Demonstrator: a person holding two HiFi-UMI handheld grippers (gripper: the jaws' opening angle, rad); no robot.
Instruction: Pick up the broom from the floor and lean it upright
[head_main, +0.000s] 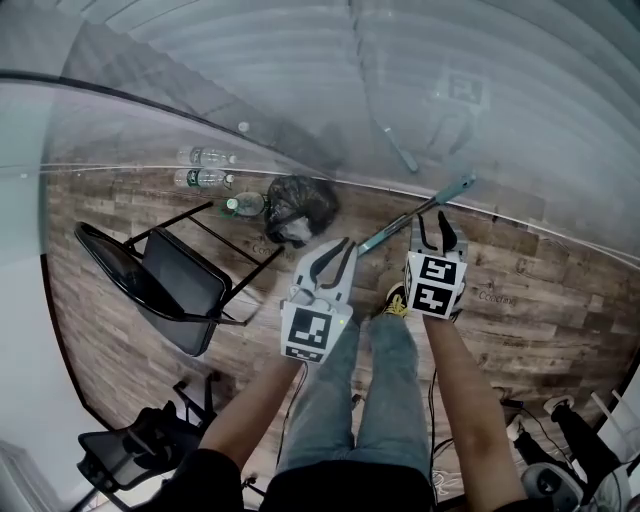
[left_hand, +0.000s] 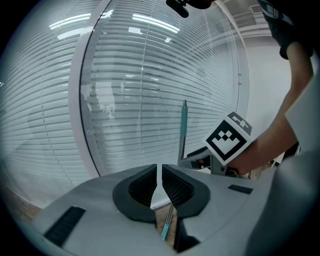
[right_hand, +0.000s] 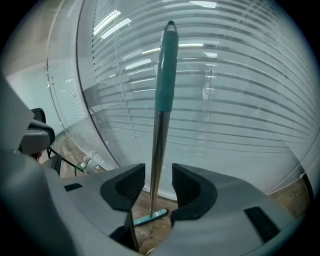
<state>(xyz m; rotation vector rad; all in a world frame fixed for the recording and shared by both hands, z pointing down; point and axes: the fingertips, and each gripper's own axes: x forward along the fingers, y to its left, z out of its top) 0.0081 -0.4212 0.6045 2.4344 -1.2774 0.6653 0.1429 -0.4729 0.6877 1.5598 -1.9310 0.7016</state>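
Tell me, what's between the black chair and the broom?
A crumpled black bag sits between the chair and the broom, with a bottle beside it; the head view shows it.

This looks like an office or meeting room: a glass partition (right_hand: 240, 100) backed by horizontal blinds (left_hand: 125, 100) runs along wood-look plank flooring (head_main: 540, 330). A black folding chair (head_main: 170, 285), plastic water bottles (head_main: 205, 178) and a black bin bag (head_main: 300, 205) sit near the glass.

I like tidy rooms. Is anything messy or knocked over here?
Yes. Clear plastic bottles lie on their sides on the wooden floor by the glass wall, beside a crumpled black bag. The teal-handled metal broom leans upright, which looks fine.
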